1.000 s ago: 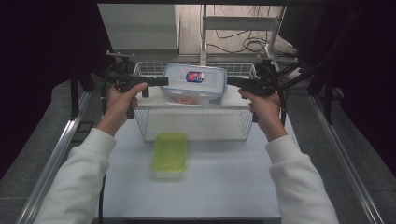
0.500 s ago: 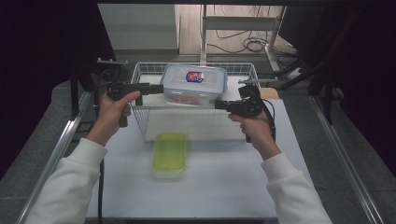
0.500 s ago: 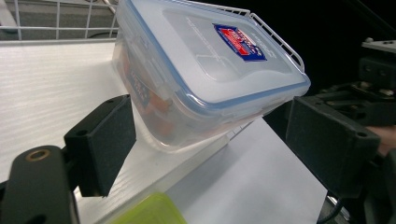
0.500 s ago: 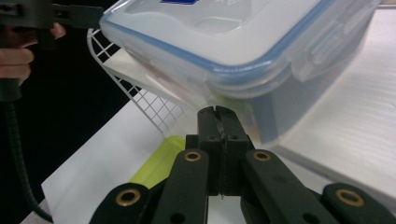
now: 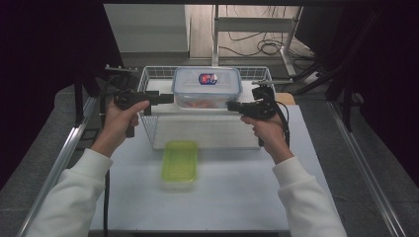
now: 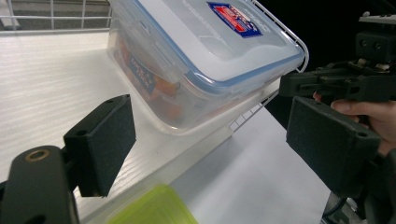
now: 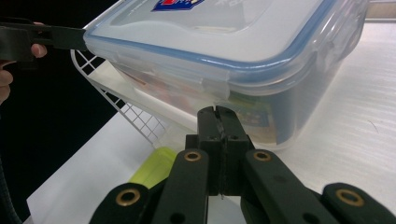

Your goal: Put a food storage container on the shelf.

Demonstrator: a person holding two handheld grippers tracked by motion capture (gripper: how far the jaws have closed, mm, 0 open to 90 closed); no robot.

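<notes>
Right gripper view: right tongs (image 7: pixel 217 114) clenched empty just beside the box (image 7: pixel 224 51); left tongs (image 6: pixel 210 135) spread, released, near the box.

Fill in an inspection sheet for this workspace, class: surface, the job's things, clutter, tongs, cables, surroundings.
Surface: white table, bare in front.
Job's things: clear lidded container, blue-rimmed lid with red-blue label, sits in the white wire basket.
Clutter: green lidded box lies on the table before the basket.
Tongs: left tongs open, pads apart of the container; right tongs shut, empty, tips at the container's side.
Cables: black cable trails from the left tongs; loose cables on the floor behind.
Surroundings: dark curtains either side, metal frame rails.
</notes>
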